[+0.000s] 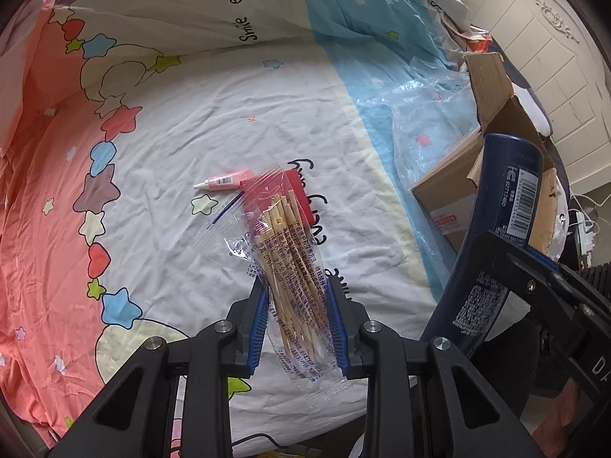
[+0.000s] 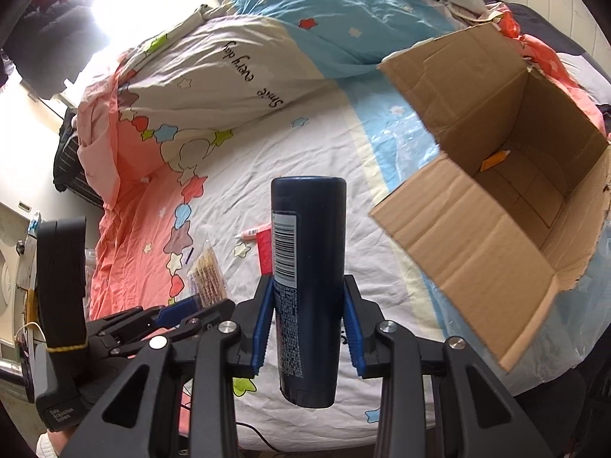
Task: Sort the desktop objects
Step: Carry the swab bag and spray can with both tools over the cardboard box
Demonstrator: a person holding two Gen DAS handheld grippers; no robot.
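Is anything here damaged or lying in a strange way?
Yes. The cardboard box lies tipped over on the bed sheet, its opening facing sideways, and its flap edges look torn. Inside is only a small orange item. A loose clear plastic bag lies crumpled beside the box.

Surface: a bed [image 1: 214,122], covered by a wrinkled sheet [image 2: 305,160] printed with stars and cursive writing.
Sheet colours: pink on the left, white in the middle, blue on the right in the left wrist view.
Quilt: a bunched quilt [image 1: 183,11] of the same print lies along the far side.
Tube: a small pink tube [image 1: 221,183] with a white cap lies on the white part.
Red item: a flat red packet [image 1: 301,194] lies just beside the tube, seemingly touching its end.
Plastic: a clear plastic bag [image 1: 427,122] lies crumpled on the blue part.
Box: an open cardboard box [image 2: 508,198] rests at the right, next to the plastic, with a small orange thing [image 2: 492,160] inside.
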